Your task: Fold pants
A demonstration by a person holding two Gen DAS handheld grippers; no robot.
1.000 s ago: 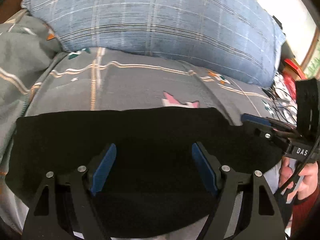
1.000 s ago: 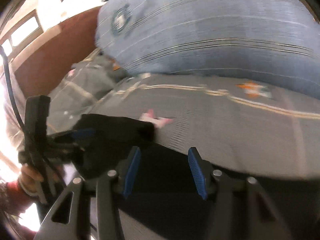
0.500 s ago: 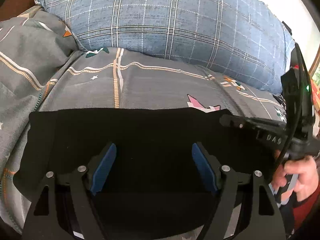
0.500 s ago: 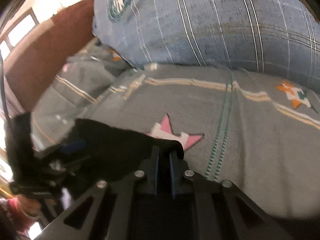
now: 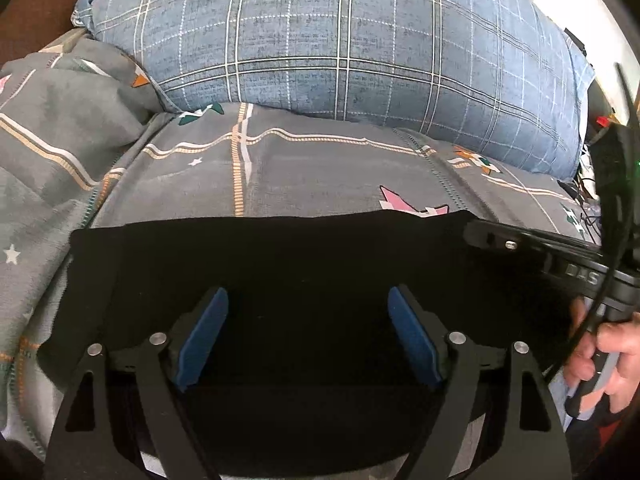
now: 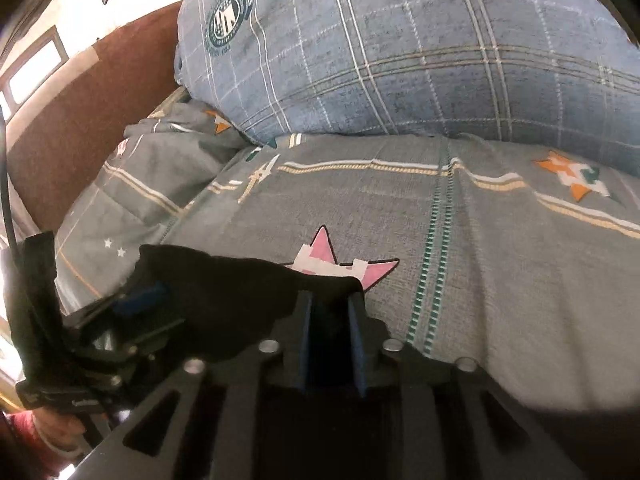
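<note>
The black pants (image 5: 304, 264) lie folded flat on the grey patterned bedsheet (image 5: 320, 172). My left gripper (image 5: 308, 320) is open, its blue pads apart over the near part of the pants. My right gripper (image 6: 331, 304) is shut on the far right corner of the pants (image 6: 240, 292). It shows in the left wrist view (image 5: 472, 228) coming in from the right at that corner. The left gripper shows at the left of the right wrist view (image 6: 136, 300), partly hidden by the cloth.
A large blue plaid pillow (image 5: 344, 44) lies at the back of the bed. A bunched grey quilt (image 5: 52, 120) sits at the left. A brown headboard (image 6: 80, 112) stands behind. Cables and clutter (image 5: 600, 128) lie at the far right.
My right gripper has closed on the pants' far right corner. The left gripper stayed open and shifted slightly, and the pants now lie flatter.
</note>
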